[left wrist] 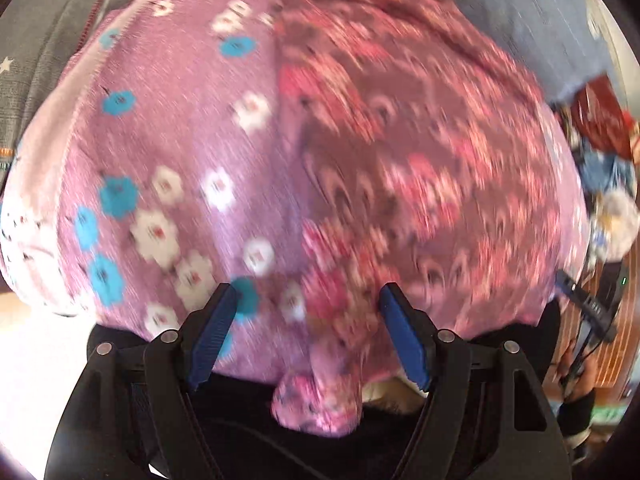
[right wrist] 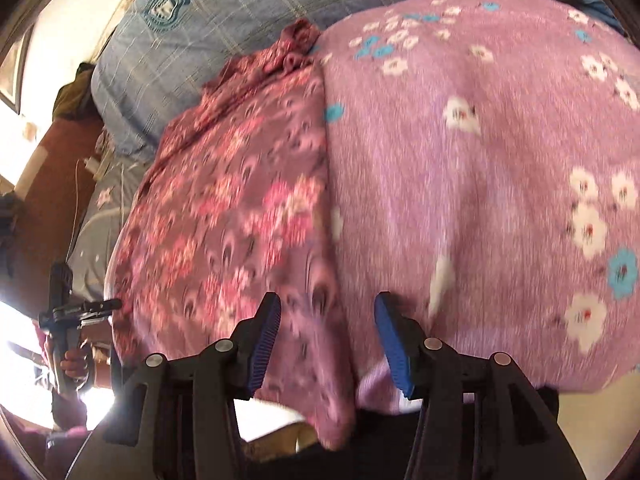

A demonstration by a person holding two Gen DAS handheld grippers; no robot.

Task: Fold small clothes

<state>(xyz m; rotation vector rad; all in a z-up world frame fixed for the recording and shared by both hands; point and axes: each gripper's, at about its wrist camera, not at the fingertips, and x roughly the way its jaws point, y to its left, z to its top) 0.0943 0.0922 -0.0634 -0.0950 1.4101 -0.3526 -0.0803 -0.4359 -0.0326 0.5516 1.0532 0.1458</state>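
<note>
A small mauve garment with a pink floral print (left wrist: 400,184) lies on a lilac bed cover with white and blue flowers (left wrist: 168,168); its near end hangs over the bed's edge. My left gripper (left wrist: 308,320) is open, its blue pads on either side of that hanging end, close above the cloth. In the right wrist view the garment (right wrist: 240,216) lies left of centre on the cover (right wrist: 480,184). My right gripper (right wrist: 328,328) is open over the garment's right edge near the bed's front. The left gripper also shows in the right wrist view (right wrist: 76,312), far left. Both views are blurred.
A blue checked pillow (right wrist: 224,28) lies at the head of the bed. A grey checked cloth (left wrist: 48,40) lies at the far left. A heap of mixed clothes (left wrist: 604,168) sits at the right. The bed's front edge runs just under both grippers.
</note>
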